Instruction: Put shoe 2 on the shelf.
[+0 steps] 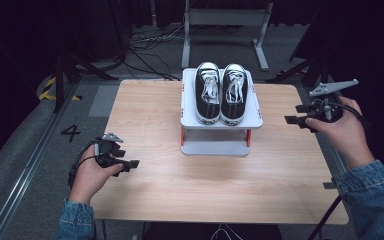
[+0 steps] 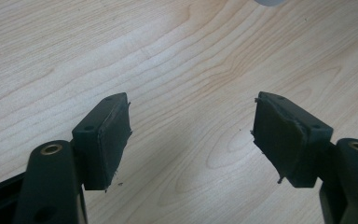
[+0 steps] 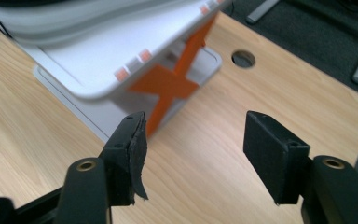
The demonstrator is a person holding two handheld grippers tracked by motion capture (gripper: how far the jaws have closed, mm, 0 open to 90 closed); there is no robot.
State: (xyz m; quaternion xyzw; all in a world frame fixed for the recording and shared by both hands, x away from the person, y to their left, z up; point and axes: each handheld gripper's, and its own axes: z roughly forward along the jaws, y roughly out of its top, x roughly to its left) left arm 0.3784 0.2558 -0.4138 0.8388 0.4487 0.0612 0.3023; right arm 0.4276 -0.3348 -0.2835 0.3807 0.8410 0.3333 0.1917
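Left gripper [image 1: 130,164] sits low over the wooden table [image 1: 155,200], jaws spread on nothing; right gripper [image 1: 292,119] is spread and empty too. The black sneakers [image 1: 220,92] sit together on the white rack [image 1: 221,122], well apart from both, and a "4" [image 1: 70,132] is marked on the floor.

Pair of shoes [image 1: 220,92]: black canvas sneakers with white laces, toe caps and soles. They stand upright, side by side and touching, toes pointing away, on the top shelf of a white two-tier rack [image 1: 256,118] at the table's [image 1: 150,125] far middle.
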